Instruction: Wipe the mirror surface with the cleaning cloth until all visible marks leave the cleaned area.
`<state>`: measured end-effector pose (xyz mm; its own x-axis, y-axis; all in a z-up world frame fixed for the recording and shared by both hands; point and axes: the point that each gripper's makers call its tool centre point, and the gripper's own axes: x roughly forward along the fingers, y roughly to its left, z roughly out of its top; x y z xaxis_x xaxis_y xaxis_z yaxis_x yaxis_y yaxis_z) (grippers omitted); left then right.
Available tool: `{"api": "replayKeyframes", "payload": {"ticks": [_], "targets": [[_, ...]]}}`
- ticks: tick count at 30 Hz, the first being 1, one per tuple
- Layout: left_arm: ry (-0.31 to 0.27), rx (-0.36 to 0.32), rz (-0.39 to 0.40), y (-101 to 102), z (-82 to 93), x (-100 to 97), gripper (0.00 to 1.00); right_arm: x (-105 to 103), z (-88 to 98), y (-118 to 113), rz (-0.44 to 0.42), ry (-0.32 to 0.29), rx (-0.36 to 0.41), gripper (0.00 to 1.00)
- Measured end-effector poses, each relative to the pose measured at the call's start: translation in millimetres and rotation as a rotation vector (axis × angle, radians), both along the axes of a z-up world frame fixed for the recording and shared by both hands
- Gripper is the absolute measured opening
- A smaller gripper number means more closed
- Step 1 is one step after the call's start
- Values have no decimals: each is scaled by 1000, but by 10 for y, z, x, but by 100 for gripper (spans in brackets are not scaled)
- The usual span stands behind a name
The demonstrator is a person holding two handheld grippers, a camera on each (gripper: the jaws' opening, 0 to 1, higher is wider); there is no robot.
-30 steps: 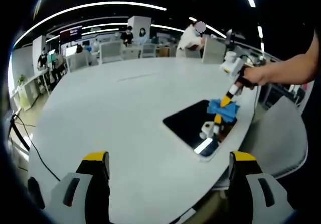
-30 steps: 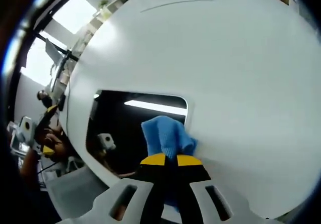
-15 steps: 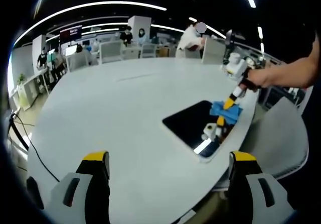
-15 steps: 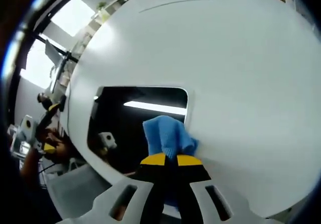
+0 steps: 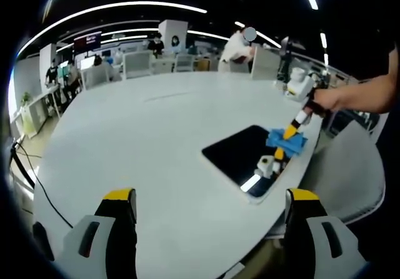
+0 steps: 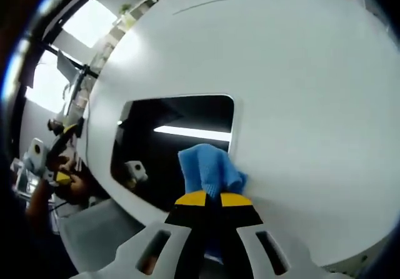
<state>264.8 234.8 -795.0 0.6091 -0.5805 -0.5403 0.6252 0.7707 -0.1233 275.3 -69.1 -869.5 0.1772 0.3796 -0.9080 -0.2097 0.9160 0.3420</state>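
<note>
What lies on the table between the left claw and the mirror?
In the left gripper view, nothing: only bare white table lies between the left claw and the mirror.

My left gripper (image 5: 209,199) hangs open above the round white table (image 5: 137,141). Across it, my right gripper (image 5: 292,129) presses a crumpled blue cleaning cloth (image 5: 287,141) onto the dark rectangular mirror's (image 5: 240,157) far edge.

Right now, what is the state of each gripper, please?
Left gripper: open, holding nothing.
Right gripper: shut on the blue cloth, at the mirror.
</note>
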Motion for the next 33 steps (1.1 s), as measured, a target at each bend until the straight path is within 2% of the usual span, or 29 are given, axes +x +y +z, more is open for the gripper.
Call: {"api": "replayKeyframes", "payload": {"ticks": [7, 10, 11, 13, 33], "targets": [[2, 4, -6, -2, -9, 0, 99, -85, -3, -5, 1, 0, 3, 0], [0, 5, -10, -2, -5, 2, 99, -128, -4, -13, 0, 11, 4, 0], [0, 5, -10, -7, 5, 1, 99, -173, -5, -16, 4, 32, 3, 0], [-1, 5, -10, -7, 8, 2, 99, -193, 2, -13, 5, 29, 0, 0], [-22, 4, -19, -4, 37, 3, 99, -173, -4, -15, -20, 20, -3, 0]]}}
